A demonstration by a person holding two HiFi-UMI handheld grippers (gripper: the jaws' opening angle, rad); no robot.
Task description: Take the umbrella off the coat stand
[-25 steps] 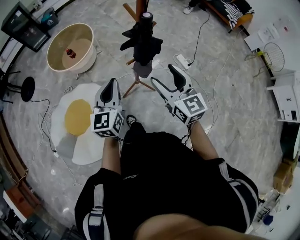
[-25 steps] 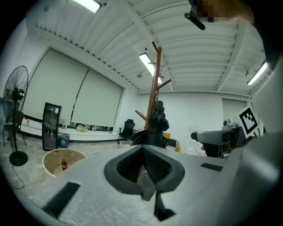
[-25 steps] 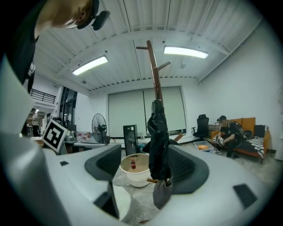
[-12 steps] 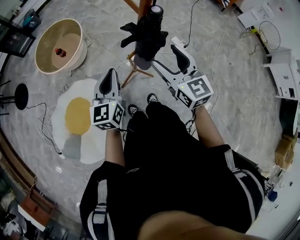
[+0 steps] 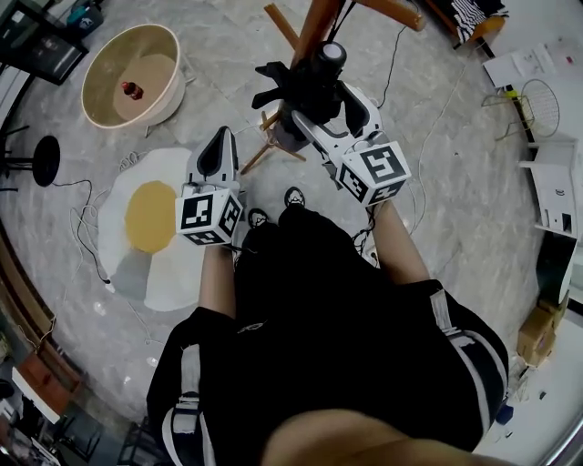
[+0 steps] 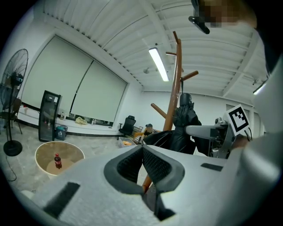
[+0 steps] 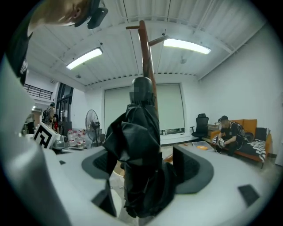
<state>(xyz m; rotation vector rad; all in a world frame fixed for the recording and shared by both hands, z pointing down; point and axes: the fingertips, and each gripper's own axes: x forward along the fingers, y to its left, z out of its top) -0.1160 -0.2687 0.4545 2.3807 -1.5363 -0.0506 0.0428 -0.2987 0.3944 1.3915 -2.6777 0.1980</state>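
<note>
A black folded umbrella (image 5: 301, 84) hangs on the wooden coat stand (image 5: 316, 27), its cap uppermost. My right gripper (image 5: 324, 107) is at the umbrella with its jaws opening. In the right gripper view the umbrella's folds (image 7: 140, 150) sit between the two pads (image 7: 191, 170), which stand apart from the fabric. My left gripper (image 5: 219, 150) is shut and empty, to the left of and short of the stand. In the left gripper view the stand (image 6: 176, 88) and the umbrella (image 6: 185, 128) appear ahead on the right, past my shut left gripper (image 6: 142, 149).
A round beige tub (image 5: 173, 64) holding a red bottle (image 5: 132, 89) sits at the left. An egg-shaped rug (image 5: 109, 227), a black stool (image 5: 46, 161) and cables lie on the floor. A fan (image 6: 12, 84) stands far left. A person sits on an orange sofa (image 7: 250, 128).
Both grippers moved forward toward the coat stand. The right gripper's jaws went from short of the umbrella to either side of it and spread wider.
</note>
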